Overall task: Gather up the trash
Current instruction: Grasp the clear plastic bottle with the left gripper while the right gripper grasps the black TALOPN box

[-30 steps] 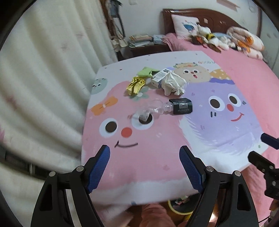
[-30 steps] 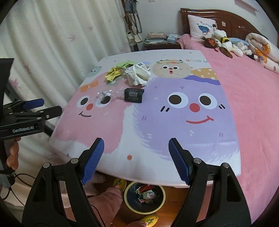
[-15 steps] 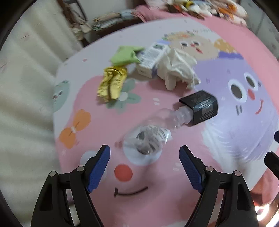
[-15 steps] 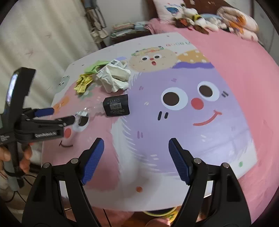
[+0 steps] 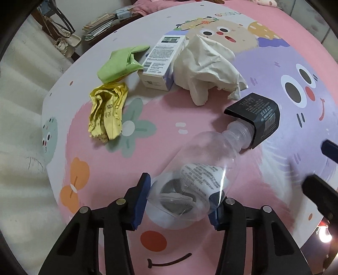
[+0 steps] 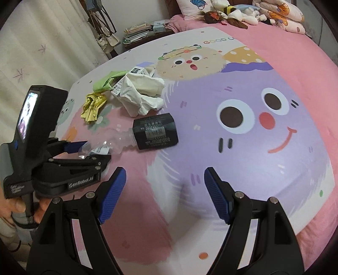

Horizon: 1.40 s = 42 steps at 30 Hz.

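Observation:
A clear plastic bottle [image 5: 202, 169] lies on the cartoon bedspread [image 5: 160, 131], its neck against a black box [image 5: 257, 118]. My left gripper [image 5: 179, 201] is closed around the bottle's base, its blue pads touching both sides. Farther off lie a yellow wrapper [image 5: 107, 112], a green wrapper [image 5: 120, 63], a white carton [image 5: 162, 61] and crumpled white paper [image 5: 207, 65]. My right gripper [image 6: 164, 194] is open and empty, over the bedspread just short of the black box [image 6: 155, 131]. The left gripper also shows in the right wrist view [image 6: 93, 152].
The bed's left edge [image 5: 48, 148] drops beside white curtains [image 5: 19, 110]. A nightstand with stacked papers [image 6: 145, 31] stands at the back. Pillows and plush toys [image 6: 243, 12] lie at the head of the bed.
My left gripper moved forward and down over the bottle and narrowed onto its base. My right gripper moved forward, closer to the black box.

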Motion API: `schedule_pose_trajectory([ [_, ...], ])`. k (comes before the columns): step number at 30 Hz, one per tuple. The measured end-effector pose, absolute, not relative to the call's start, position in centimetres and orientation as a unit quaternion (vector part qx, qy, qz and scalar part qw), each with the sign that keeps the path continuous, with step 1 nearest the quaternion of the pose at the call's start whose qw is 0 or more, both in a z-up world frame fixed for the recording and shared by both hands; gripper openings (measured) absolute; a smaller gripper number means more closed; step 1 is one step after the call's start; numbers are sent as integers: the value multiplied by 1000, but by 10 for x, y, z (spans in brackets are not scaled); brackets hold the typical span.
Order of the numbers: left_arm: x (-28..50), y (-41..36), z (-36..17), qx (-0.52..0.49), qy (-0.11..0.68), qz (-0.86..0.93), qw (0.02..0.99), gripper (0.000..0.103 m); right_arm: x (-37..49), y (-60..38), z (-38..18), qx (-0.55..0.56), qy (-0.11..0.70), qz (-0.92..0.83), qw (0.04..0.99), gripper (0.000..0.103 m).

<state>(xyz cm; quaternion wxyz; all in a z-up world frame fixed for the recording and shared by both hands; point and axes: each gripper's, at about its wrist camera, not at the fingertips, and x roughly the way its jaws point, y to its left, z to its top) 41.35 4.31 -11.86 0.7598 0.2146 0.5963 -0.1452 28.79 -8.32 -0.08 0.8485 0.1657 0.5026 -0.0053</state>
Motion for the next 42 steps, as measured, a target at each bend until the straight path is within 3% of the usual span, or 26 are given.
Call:
schedule_pose_trajectory([
  [22,427,159,-107,149,601,-81,781,45,371,-52,-43,85,524,2,848,74],
  [23,425,161,-106,146,601,-78,782,45,372,-51,-44,79,524,0,848,74],
  [26,417,164,-104,138,600,-72,785,45,373,-51,-49,63,527,-9,847,60],
  [42,342,113,-67,102,580,-38,807,45,299,-73,7,93,499,48,860,59],
])
